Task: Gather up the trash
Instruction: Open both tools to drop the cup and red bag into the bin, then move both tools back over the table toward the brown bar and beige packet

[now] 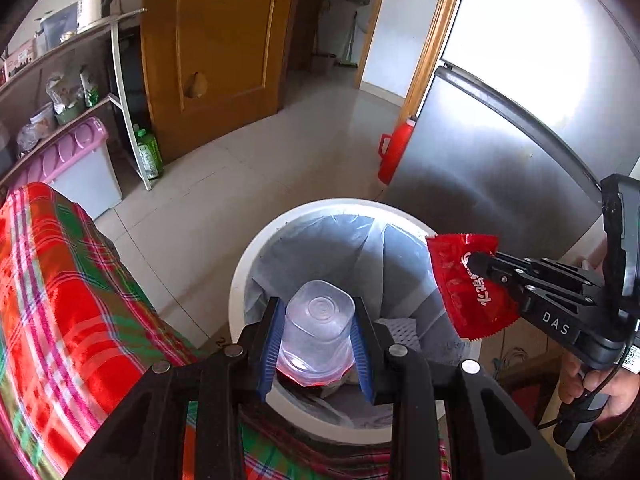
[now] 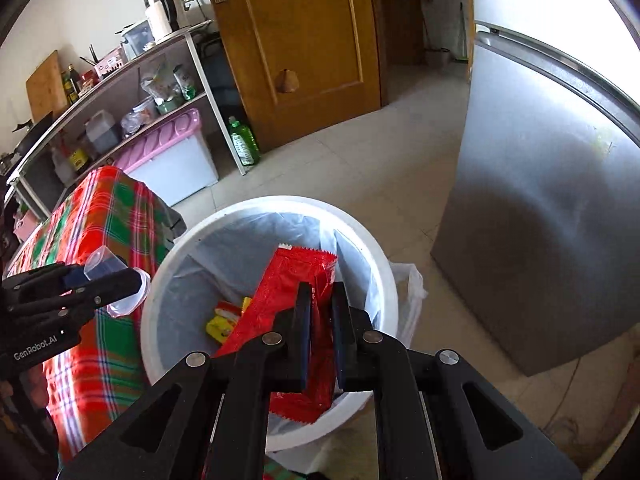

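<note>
here pale floor tiles (image 2: 360, 168) surround a white bin (image 2: 192, 240).

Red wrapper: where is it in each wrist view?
Left wrist view: red wrapper at right, pinched by the right tool over the bin's right edge.
Right wrist view: bottom centre, between that tool's pads, over the bin.
Shared landmark: white lined trash bin.

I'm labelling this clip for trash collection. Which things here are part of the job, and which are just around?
Part of the job:
- clear plastic cup in the left gripper
- red wrapper in the right gripper
- white bin with its liner
- yellow packet already inside

Just around:
- plaid cloth
- green bottle
- red flask
- fridge
- kettle
</note>
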